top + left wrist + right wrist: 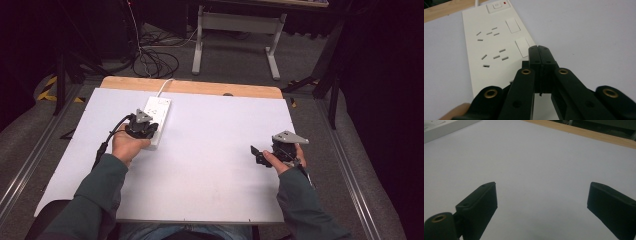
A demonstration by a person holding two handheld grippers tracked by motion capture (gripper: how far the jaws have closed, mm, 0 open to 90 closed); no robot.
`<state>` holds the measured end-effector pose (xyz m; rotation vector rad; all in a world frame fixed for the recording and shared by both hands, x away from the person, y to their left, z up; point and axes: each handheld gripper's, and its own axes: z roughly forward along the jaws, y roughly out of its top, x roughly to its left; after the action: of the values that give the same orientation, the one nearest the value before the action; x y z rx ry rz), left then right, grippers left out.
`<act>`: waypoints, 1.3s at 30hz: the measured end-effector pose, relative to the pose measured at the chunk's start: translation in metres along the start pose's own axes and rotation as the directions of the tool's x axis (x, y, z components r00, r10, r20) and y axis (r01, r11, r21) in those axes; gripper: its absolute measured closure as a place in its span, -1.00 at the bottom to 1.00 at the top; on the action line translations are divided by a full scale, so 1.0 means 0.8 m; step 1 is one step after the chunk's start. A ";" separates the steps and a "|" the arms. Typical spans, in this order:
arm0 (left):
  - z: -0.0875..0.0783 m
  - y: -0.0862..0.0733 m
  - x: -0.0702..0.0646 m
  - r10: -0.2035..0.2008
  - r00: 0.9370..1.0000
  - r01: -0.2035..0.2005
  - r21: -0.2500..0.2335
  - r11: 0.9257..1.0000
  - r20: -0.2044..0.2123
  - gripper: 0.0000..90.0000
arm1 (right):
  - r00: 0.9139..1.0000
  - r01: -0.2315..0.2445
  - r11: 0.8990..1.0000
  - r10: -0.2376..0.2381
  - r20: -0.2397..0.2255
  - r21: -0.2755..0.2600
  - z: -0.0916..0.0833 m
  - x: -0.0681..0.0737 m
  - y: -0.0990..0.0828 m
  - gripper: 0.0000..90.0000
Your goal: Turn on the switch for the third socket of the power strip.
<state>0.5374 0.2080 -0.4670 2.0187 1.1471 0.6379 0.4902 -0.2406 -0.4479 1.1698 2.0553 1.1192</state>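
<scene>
Left gripper (540, 48) pinched together over power strip (491, 50), right gripper (541, 202) wide apart above table (210, 150).

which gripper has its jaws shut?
The left gripper, jaws pressed together over the power strip. The right gripper has its jaws wide apart above bare table.
</scene>
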 end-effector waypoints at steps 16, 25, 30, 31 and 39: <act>0.006 -0.002 0.001 0.005 1.000 -0.004 0.017 1.000 -0.008 1.00 | 1.000 -0.007 1.000 0.007 0.000 0.003 0.000 0.000 -0.001 -0.78; 0.009 -0.004 0.000 0.027 0.999 -0.027 0.013 1.000 -0.023 1.00 | 1.000 -0.007 1.000 0.007 0.002 0.004 -0.001 0.000 -0.001 -0.78; 0.009 -0.004 0.001 0.015 1.000 -0.015 0.012 1.000 -0.015 1.00 | 1.000 -0.008 1.000 0.008 0.002 0.004 -0.001 0.000 -0.001 -0.78; 0.009 -0.004 0.000 0.017 1.000 -0.017 0.011 1.000 -0.015 1.00 | 1.000 -0.008 1.000 0.008 0.003 0.004 -0.001 0.000 -0.001 -0.78; 0.009 -0.005 -0.001 0.026 0.999 -0.026 0.013 1.000 -0.025 1.00 | 1.000 -0.002 1.000 0.002 0.002 0.003 -0.001 0.000 -0.001 -0.78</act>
<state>0.5401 0.2063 -0.4744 2.0447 1.1439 0.6724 0.4889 -0.2412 -0.4481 1.1735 2.0553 1.1163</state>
